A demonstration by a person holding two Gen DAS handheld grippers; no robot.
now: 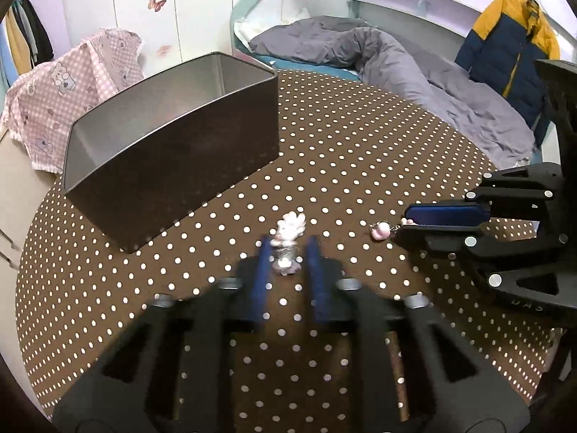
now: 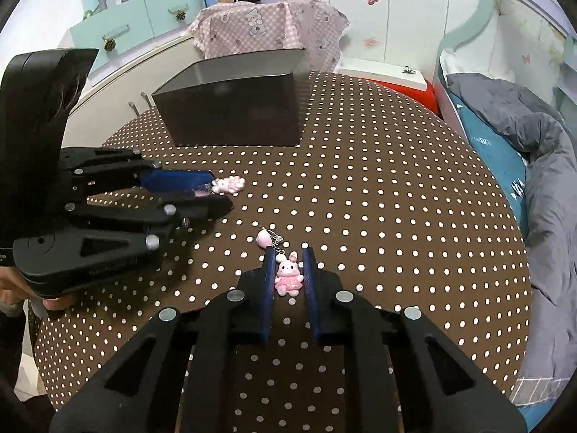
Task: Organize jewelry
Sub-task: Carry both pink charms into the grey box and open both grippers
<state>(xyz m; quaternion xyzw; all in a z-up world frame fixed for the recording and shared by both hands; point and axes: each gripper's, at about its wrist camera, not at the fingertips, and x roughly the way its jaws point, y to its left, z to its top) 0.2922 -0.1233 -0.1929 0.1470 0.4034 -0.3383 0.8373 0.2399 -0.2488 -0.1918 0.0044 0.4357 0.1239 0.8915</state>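
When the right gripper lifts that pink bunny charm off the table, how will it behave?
The pink bunny charm looks small and moulded, so probably light and rigid. Its short chain and pink ball would likely dangle and swing. The glossy surface might slip between the right gripper pads.

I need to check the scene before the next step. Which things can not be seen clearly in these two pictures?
- Box inside: right wrist view shows only its dark outer walls; left wrist view shows bare inner walls, floor hidden by the near wall.
- Pale charm in the left tongs: motion blur in left wrist view.
- Person: only a hand, cut by the picture edge.
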